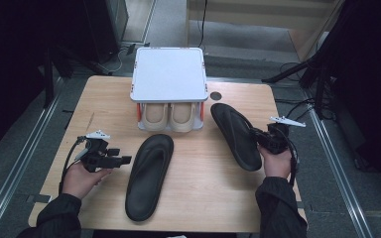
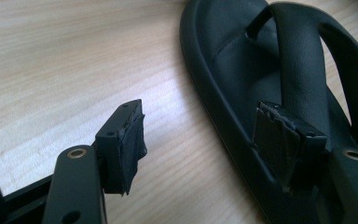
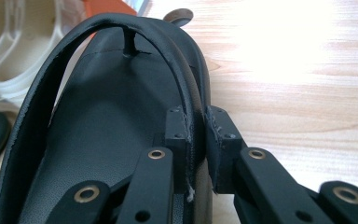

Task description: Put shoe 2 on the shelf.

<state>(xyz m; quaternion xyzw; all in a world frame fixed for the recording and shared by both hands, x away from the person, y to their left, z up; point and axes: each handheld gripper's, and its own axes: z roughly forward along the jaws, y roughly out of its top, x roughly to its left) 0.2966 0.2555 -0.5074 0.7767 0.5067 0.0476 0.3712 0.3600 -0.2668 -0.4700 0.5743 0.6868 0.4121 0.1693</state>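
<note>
Two black flip-flops are on the wooden table. One flip-flop (image 1: 149, 176) lies flat in the middle, toe toward the rack. My left gripper (image 1: 120, 159) is open just left of it; in the left gripper view (image 2: 198, 144) one pad (image 2: 130, 144) is over bare wood and the other hangs over the sandal's edge (image 2: 223, 84). The second flip-flop (image 1: 234, 133) sits at the right. My right gripper (image 1: 259, 139) is shut on its side strap and rim (image 3: 193, 121).
A white shoe rack (image 1: 168, 74) stands at the back centre with a pair of beige shoes (image 1: 171, 118) under its shelf. A dark round hole (image 1: 216, 95) marks the table beside it. Dark stands and cables crowd the floor at right.
</note>
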